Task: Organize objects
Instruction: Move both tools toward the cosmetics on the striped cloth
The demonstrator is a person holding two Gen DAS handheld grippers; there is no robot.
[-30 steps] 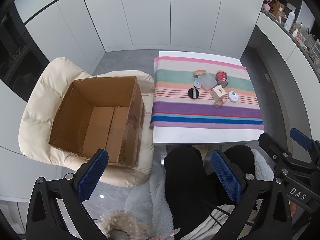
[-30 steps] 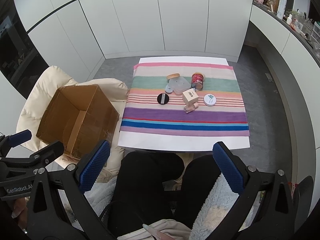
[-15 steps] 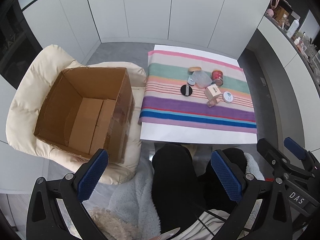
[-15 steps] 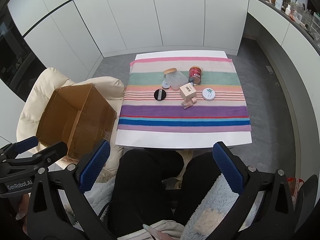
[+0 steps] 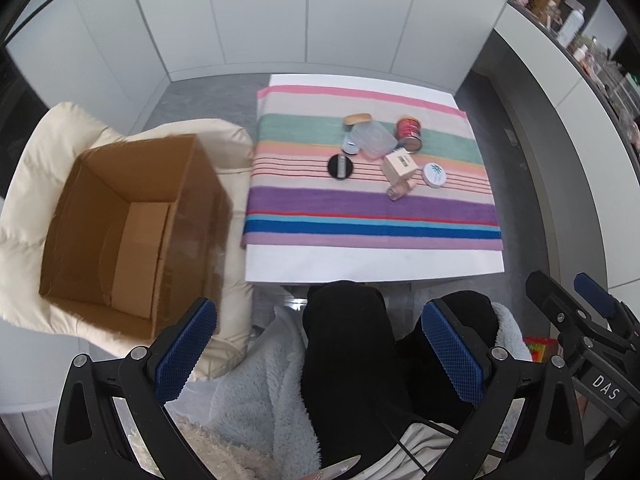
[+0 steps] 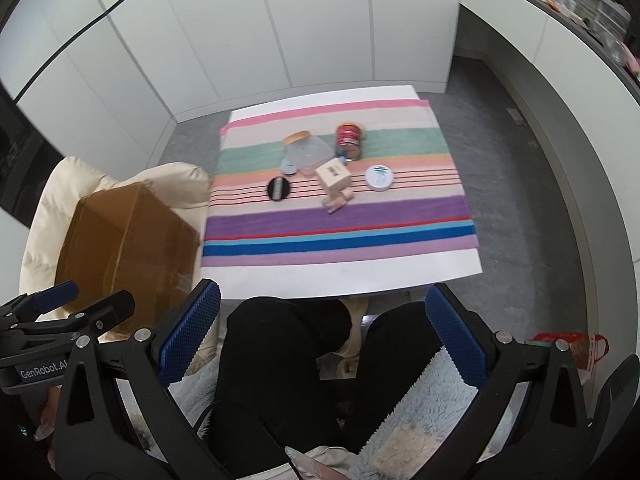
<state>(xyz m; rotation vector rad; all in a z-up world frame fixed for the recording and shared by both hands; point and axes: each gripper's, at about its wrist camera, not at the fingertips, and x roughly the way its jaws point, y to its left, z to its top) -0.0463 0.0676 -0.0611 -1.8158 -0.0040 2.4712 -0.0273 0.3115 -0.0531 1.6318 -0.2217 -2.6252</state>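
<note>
I see the white table (image 5: 372, 266) ahead of me, its far and middle part covered by a striped cloth (image 5: 372, 208); its legs are hidden below the top. To its left sits a cream padded chair (image 5: 36, 184), partly cut off by the lens edge, carrying an open cardboard box (image 5: 132, 216). From my left wrist camera I can look into the box and see only its bottom flaps; from my right wrist camera only its outer walls (image 6: 128, 240) show and the inside is hidden.

Below the table edge, black trousered knees (image 5: 348, 344) and a pale fleecy garment (image 5: 260, 392) fill the foreground, hiding the floor there.

My left gripper (image 5: 316, 356) hangs over the lap with its blue pads spread wide and nothing between them. My right gripper (image 6: 324, 334) is likewise spread wide and empty.

The small things sit clustered on the cloth, well apart from both grippers: a clear plastic container (image 5: 374, 141) with a tan lid (image 5: 357, 119) half hidden behind it, a red tin (image 5: 409, 130), a beige carton (image 5: 400, 165), a black round compact (image 5: 340, 167), a white round tin (image 5: 434, 175), and a small pinkish bottle (image 5: 399, 191) lying down. Their labels are too small to read.
</note>
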